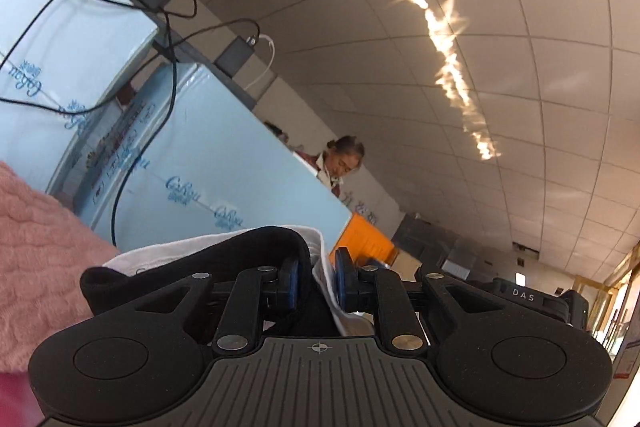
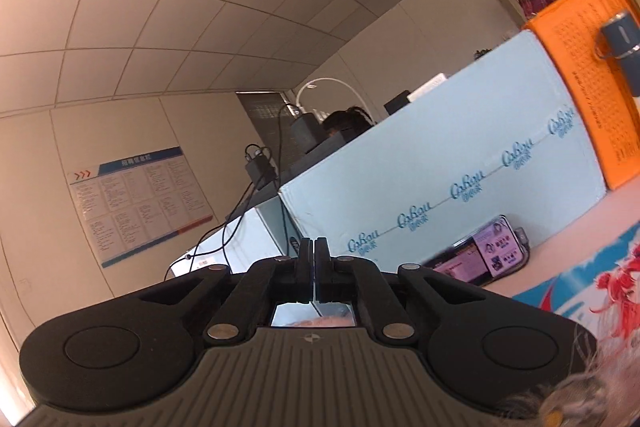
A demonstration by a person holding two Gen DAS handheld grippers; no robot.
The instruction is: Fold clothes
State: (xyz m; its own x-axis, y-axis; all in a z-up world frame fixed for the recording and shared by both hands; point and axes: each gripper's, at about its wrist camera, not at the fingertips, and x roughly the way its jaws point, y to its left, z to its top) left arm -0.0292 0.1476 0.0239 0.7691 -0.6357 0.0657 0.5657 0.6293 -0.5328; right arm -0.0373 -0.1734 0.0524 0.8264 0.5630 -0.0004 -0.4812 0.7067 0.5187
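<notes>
Left gripper (image 1: 316, 285) is tilted up toward the ceiling with a black-and-white garment (image 1: 224, 247) bunched between its blue pads (image 1: 291, 283). The pads look a little apart with cloth filling the gap, so I read it as pinching the garment, though the contact itself is partly hidden. A pink fleecy cloth (image 1: 36, 239) lies just beside it on the left.

Right gripper (image 2: 315, 267) has its jaws pressed together with nothing visible between them; it points at the pale blue boxes (image 2: 440, 179) and is well away from any clothing in its own view. The counter (image 2: 600, 215) shows at right, with a phone (image 2: 480, 259) at the foot of the boxes.

Judgement: lift-and-spread stage, fold not yet laid. To do it well:
- hold the left pinch firm, edge is thick and bunched, could slip
- bring the right gripper over, spread it, take the opposite edge at the same height
- pull taut before lowering
- lay it flat on the counter, away from the pink cloth, phone and dangling cables (image 1: 168, 39)
</notes>
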